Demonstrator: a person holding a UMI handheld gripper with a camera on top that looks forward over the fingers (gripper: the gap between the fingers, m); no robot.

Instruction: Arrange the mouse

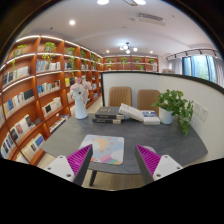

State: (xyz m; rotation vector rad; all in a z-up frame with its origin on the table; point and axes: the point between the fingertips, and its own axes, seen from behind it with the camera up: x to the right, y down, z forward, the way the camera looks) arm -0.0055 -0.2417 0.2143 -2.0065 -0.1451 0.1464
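I'm holding the gripper (pixel 112 160) level and well back from the grey worktop (pixel 170 140), raised above its near edge and facing straight across it toward the bookshelves (pixel 40 85); the jaws stand wide open with nothing between them, the pink pads (pixel 80 158) facing each other. Between and just beyond the fingers a pale mouse mat (pixel 106 148) lies flat on the worktop. I cannot make out the mouse itself; farther back sit stacked books (pixel 108 116) and a potted plant (pixel 176 105).
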